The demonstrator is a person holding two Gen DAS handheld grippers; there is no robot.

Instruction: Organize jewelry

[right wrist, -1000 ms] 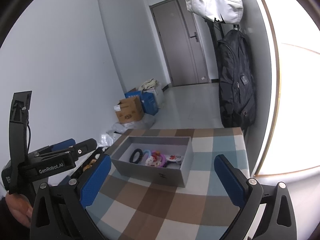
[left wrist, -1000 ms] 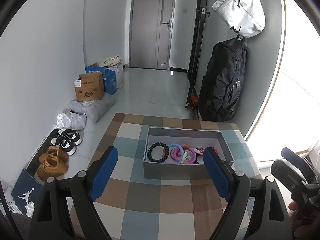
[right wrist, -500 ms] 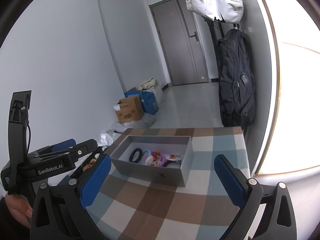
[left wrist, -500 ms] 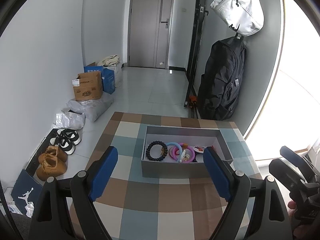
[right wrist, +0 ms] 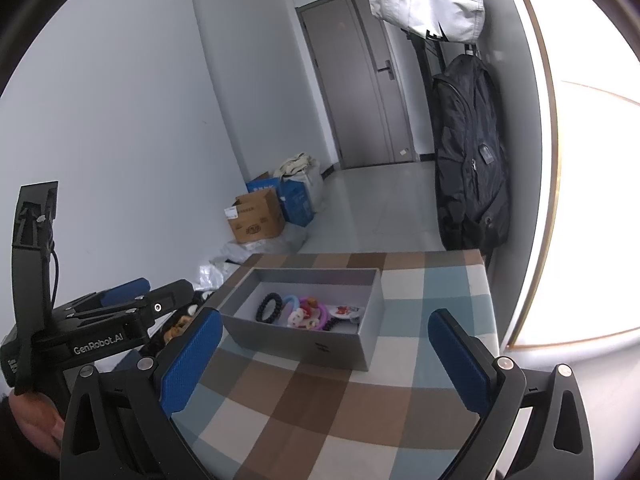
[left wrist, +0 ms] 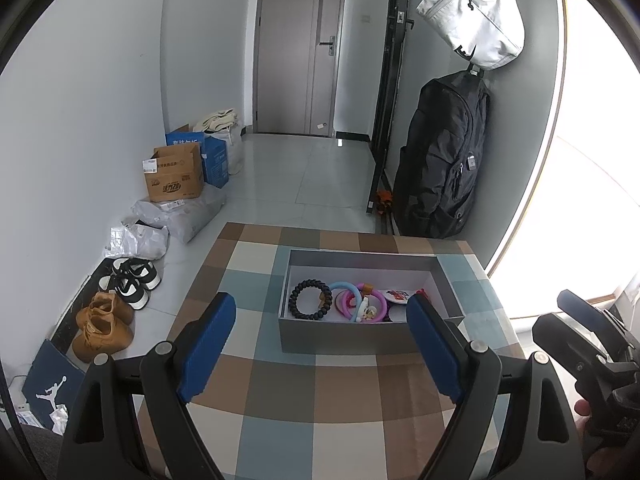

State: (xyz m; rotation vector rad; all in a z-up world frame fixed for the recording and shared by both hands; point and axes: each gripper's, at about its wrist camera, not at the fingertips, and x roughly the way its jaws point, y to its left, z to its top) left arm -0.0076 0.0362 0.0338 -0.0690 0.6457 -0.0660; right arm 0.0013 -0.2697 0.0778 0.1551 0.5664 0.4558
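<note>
A: Where's the jewelry?

B: In the grey box [left wrist: 344, 338], which sits on the checked tablecloth [left wrist: 280, 420] toward the far side of the table. A black bead bracelet [left wrist: 311, 300] lies at the left end of it. Next comes a blue ring [left wrist: 347, 289], then a pink ring [left wrist: 380, 303] overlapping it, with a small white charm [left wrist: 366, 312] on top

A: Anything further right?

B: A white card with red print [left wrist: 396, 295], partly hidden behind a blue pad. The right wrist view shows the same pile [right wrist: 308, 314] from the other side; small pieces there are too blurred to name

A: And the grippers?

B: The left gripper [left wrist: 322, 350] is spread wide, pads far apart, nothing between them, hanging over the cloth just short of the box. The right gripper [right wrist: 324, 360] is equally wide and bare, also short of the box and off to its right

A: Around the table?

B: On the floor to the left, tan boots [left wrist: 102, 326] and black-and-white sneakers [left wrist: 130, 278], then plastic bags and a cardboard box [left wrist: 174, 178]. A black backpack [left wrist: 440, 160] hangs on the right wall beneath a white bag [left wrist: 476, 16]. A grey door [left wrist: 300, 48] closes the hall
</note>
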